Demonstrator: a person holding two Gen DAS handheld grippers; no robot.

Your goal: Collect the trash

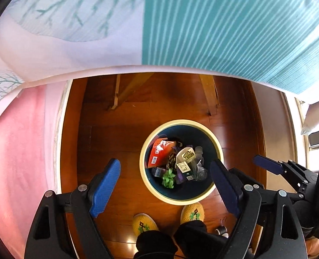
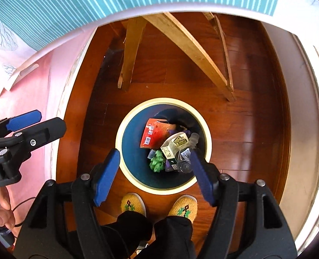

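**Both grippers empty above a filled bin**

Directly below, a round dark-blue waste bin with a cream rim stands on the reddish wooden floor. Inside lie an orange-red packet with a barcode, a white and green carton, a crumpled green wrapper and a clear plastic bottle. The left gripper points steeply down with its blue pads spread wide and nothing between them. The right gripper points down likewise, jaws wide apart and empty. Two yellow knitted slippers stand just beside the bin's near edge. Wooden legs rise beyond the bin, under a teal striped cloth.
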